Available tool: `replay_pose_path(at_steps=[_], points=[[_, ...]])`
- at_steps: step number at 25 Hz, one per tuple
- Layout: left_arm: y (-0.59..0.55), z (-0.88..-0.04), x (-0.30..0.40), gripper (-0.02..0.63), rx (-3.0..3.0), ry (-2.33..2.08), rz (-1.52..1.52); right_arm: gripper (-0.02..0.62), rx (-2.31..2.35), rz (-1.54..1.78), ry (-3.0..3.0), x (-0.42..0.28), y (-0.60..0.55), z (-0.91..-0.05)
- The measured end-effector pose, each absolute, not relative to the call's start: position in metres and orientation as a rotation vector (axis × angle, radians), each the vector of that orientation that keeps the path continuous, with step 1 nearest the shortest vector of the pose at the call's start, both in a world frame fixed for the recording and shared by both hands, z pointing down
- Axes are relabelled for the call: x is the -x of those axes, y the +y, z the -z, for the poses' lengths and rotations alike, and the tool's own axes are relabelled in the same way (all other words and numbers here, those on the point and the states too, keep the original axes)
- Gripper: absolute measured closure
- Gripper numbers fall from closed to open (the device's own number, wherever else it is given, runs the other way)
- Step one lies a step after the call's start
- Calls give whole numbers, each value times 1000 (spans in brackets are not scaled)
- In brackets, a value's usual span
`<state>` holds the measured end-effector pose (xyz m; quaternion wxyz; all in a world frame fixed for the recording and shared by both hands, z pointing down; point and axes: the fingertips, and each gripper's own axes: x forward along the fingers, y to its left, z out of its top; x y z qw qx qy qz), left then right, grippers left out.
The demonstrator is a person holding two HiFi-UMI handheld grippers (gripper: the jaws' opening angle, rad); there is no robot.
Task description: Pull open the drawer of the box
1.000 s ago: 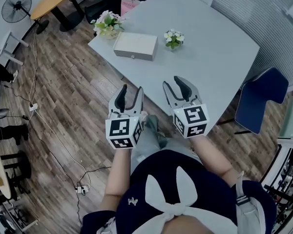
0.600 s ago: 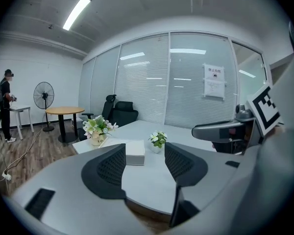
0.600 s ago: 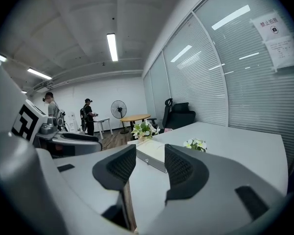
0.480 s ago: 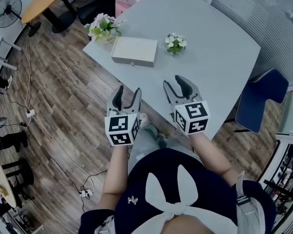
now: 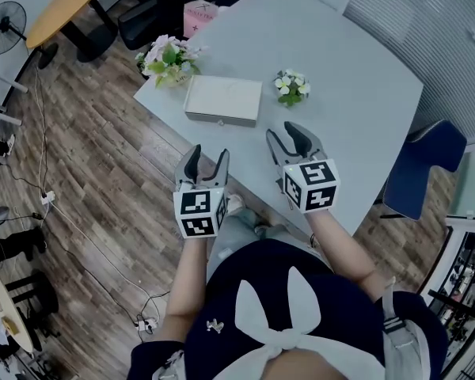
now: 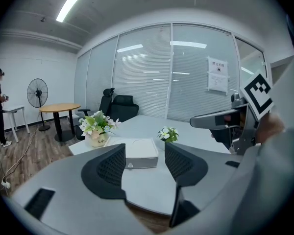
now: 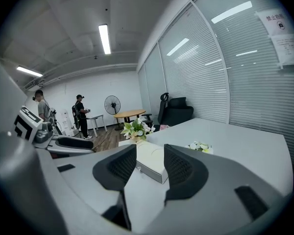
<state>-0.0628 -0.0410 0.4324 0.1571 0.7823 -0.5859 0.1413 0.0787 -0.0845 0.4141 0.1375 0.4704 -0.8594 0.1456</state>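
Note:
A flat white box (image 5: 222, 99) lies on the pale grey table (image 5: 356, 77), its drawer front with a small knob (image 5: 219, 119) facing me. My left gripper (image 5: 205, 161) hovers open just off the table's near edge, short of the box. My right gripper (image 5: 290, 138) is open over the table's near edge, to the right of the box. In the left gripper view the box (image 6: 141, 151) shows in the gap of the left gripper (image 6: 145, 162). In the right gripper view the box (image 7: 152, 161) lies ahead of the right gripper (image 7: 150, 167). Neither holds anything.
A large flower pot (image 5: 168, 56) stands left of the box, a small flower bunch (image 5: 291, 85) to its right. A blue chair (image 5: 423, 169) is at the table's right. Wood floor with cables (image 5: 79, 212), a round table (image 5: 63, 10) and a fan (image 5: 1, 28) are at left.
The table and box have come closer and lower in the head view as I move toward them. Both grippers stay raised side by side.

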Motion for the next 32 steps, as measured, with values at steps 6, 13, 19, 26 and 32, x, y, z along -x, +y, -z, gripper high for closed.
replay_pose_path(at_steps=[6,13,19,26,32], points=[[-61,-445,75,366,-2242,-1606,-412,422,-1399,-444,-2435,-68,-111,-424],[-76,-461,79,365,-2284,-1517,-455,419,-1439,-492,-2362,-64,-138,-448],[-82,-472,84,366,-2261,-1499,-454,423,-1439,-590,-2319,-66,-153,-468],[-95,-488,89,367,-2227,-1477,-453,423,-1404,-658,-2278,-58,-177,-490],[-108,-509,89,367,-2188,-1450,-475,426,-1335,-689,-2238,-53,-192,-513]])
